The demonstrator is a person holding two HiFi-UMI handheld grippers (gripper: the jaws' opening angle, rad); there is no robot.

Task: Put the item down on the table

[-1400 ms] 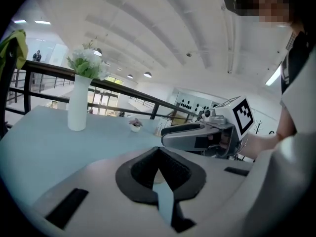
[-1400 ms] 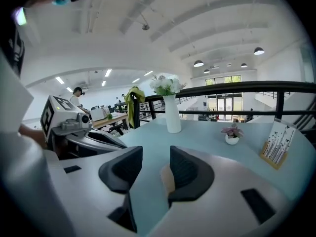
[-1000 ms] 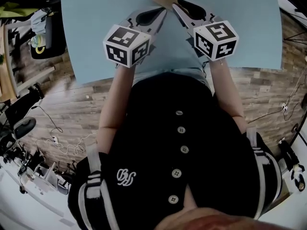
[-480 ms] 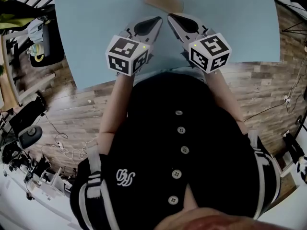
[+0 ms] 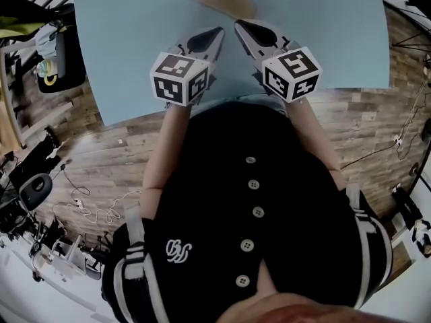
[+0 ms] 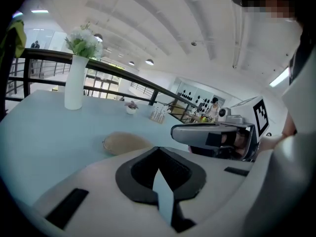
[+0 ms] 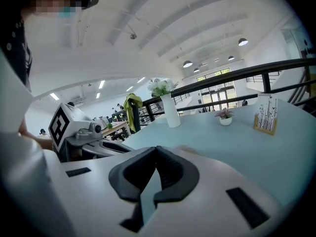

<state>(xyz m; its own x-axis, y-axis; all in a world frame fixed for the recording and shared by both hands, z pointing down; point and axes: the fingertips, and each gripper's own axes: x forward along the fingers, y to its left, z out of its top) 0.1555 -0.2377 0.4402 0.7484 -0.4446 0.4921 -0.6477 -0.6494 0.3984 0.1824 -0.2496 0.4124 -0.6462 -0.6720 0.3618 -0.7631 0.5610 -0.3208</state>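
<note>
A flat, tan, oval item (image 5: 227,1) lies on the pale blue worktop (image 5: 323,32). Left tongs (image 5: 217,32) and right tongs (image 5: 239,25) sit near it, both clenched empty.

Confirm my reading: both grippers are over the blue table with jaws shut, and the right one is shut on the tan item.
One point is wrong. The right gripper is shut on nothing: the right gripper view shows its jaws together with nothing between them. In the head view the tan item lies on the blue table, ahead of both grippers. The rest holds: the left gripper is shut too.
</note>
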